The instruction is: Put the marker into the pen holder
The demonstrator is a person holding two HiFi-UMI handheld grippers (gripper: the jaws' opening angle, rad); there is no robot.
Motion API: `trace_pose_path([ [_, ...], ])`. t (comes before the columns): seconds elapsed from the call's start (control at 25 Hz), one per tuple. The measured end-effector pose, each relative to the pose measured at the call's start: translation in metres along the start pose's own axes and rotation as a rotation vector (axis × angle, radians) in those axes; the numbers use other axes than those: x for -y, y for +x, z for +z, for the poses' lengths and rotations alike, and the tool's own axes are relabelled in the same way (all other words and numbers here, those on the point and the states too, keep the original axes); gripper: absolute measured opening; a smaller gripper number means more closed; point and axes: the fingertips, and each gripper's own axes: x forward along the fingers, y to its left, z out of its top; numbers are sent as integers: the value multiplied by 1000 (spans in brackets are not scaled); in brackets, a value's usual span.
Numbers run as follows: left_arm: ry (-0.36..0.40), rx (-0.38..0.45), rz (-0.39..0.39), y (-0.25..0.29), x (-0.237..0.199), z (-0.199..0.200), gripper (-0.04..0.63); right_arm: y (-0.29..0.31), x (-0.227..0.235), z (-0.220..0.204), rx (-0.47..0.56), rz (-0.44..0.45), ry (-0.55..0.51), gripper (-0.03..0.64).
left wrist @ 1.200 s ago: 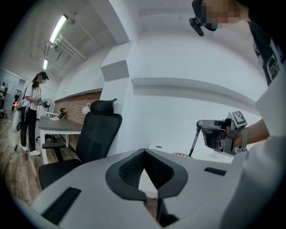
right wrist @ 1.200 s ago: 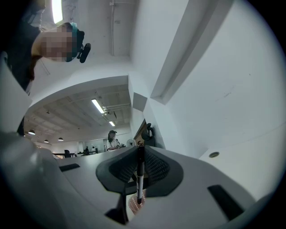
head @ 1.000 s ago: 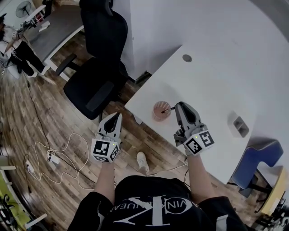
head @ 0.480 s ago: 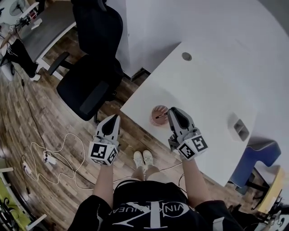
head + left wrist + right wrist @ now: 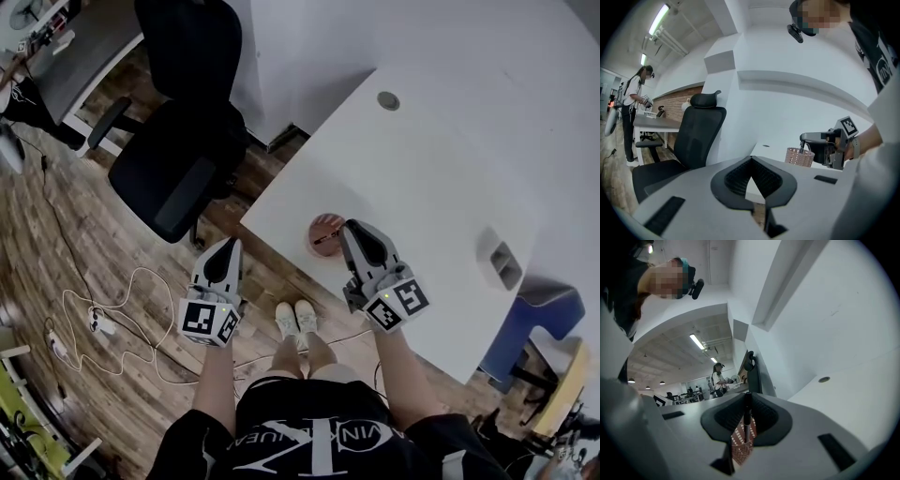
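While the right gripper (image 5: 349,230) pinches the thin dark marker (image 5: 328,240) upright, its lower end hangs at the mouth of the pink mesh pen holder (image 5: 319,226) near the table (image 5: 422,178) edge, much as a second ago. Only the left gripper view shows this side-on. The left gripper (image 5: 229,246), jaws pressed together, holds nothing.

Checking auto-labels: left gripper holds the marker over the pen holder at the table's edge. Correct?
No, the gripper is wrong: the right gripper holds the marker over the pen holder at the table's edge. The right gripper view shows the marker clamped between its jaws; the left gripper is shut on nothing, off the table.
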Motion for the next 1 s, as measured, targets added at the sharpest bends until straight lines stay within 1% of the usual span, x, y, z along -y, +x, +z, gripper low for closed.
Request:
trace_pose_path([
  [0.16,-7,-4,15,-1,-2,-4,14,1,-1,-3,-3,12,20,55],
  [0.4,-14,-7,17,-3,1,-7,14,3,-4,-13,-35,28,23,55],
  [0.8,-24,-6,27,-9,1,-10,14,2,-5,-19,-66,27,-3,55],
  [1.0,-23,-5,27,-9,3,-7,14,0,-3,-16,-61,23,-6,57],
])
